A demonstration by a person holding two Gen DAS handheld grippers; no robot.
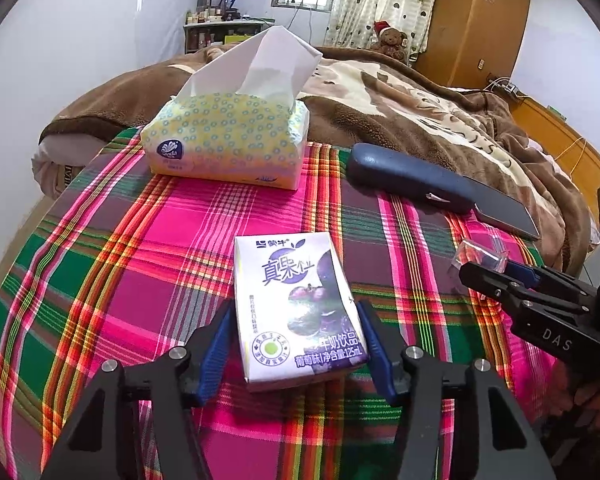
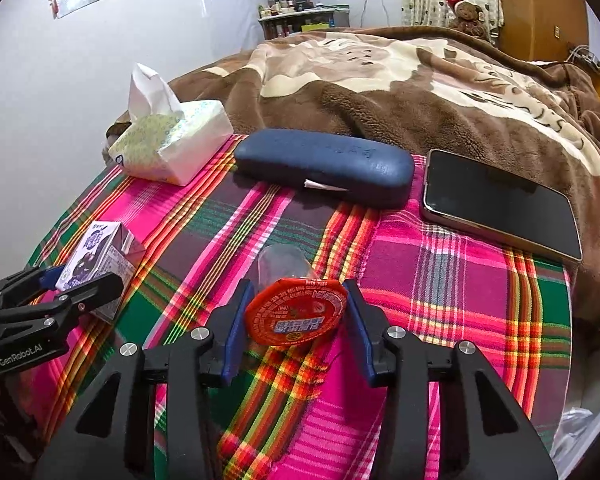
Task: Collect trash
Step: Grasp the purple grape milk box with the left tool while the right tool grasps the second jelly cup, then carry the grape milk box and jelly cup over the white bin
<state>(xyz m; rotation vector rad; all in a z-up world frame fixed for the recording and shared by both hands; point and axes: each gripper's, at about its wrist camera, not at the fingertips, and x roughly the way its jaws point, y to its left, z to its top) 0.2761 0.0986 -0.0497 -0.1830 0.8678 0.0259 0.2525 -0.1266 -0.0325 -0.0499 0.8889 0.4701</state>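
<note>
Left wrist view: the milk carton [image 1: 300, 308] is seen lying on the plaid cloth [image 1: 140, 272] between the spread jaws of the left gripper [image 1: 294, 344]; contact cannot be told. Right wrist view: the jelly cup [image 2: 296, 312] is bracketed by the right gripper [image 2: 298, 316], jaws apart. Grasping is judged in hand; closing is called for next.

Between the spread jaws of the right gripper [image 2: 296, 320]: a clear cup [image 2: 286, 270] on its side, red foil lid [image 2: 296, 312] facing back. Ahead: glasses case [image 2: 324, 166]. Ahead-right: phone [image 2: 500, 204]. Far left: left gripper [image 2: 74, 280] around a milk carton [image 2: 100, 260].
</note>
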